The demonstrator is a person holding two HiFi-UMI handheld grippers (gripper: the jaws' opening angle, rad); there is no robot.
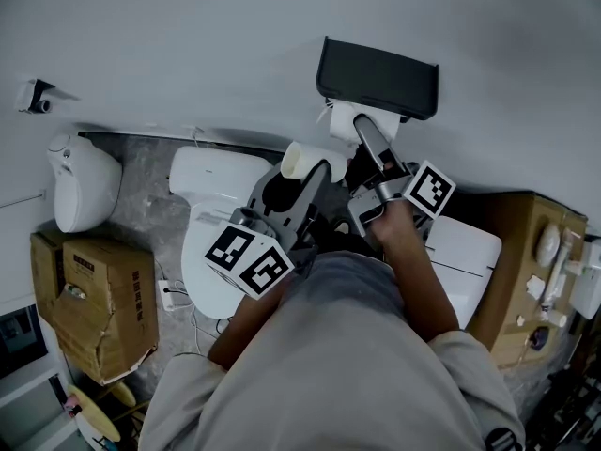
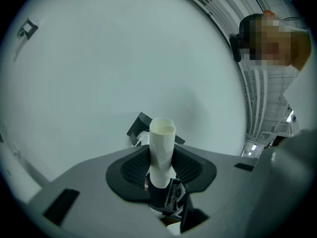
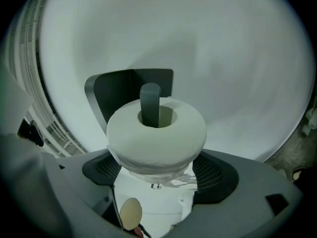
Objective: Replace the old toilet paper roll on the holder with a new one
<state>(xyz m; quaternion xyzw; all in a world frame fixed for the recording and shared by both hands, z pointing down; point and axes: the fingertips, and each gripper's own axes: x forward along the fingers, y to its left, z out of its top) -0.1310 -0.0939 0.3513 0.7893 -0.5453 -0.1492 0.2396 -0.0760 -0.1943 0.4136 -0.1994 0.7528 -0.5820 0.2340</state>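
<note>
The left claw (image 2: pixel 161 158) is clamped on the lower end of an empty cardboard tube (image 2: pixel 162 138). Only the right gripper view shows the right claw (image 3: pixel 156 168) gripping the new toilet paper roll (image 3: pixel 156 129), with the peg (image 3: pixel 150 103) of the dark holder (image 3: pixel 116 90) through its core. The head view alone shows the toilet (image 1: pixel 211 172) beneath.

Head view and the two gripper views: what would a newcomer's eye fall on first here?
First, the full white toilet paper roll, clamped in the right tool, with the holder's grey peg standing in its hole. Next, the empty cardboard tube gripped in the left tool, seen against the bare wall. In the head view, a white toilet lies under both tools.
</note>
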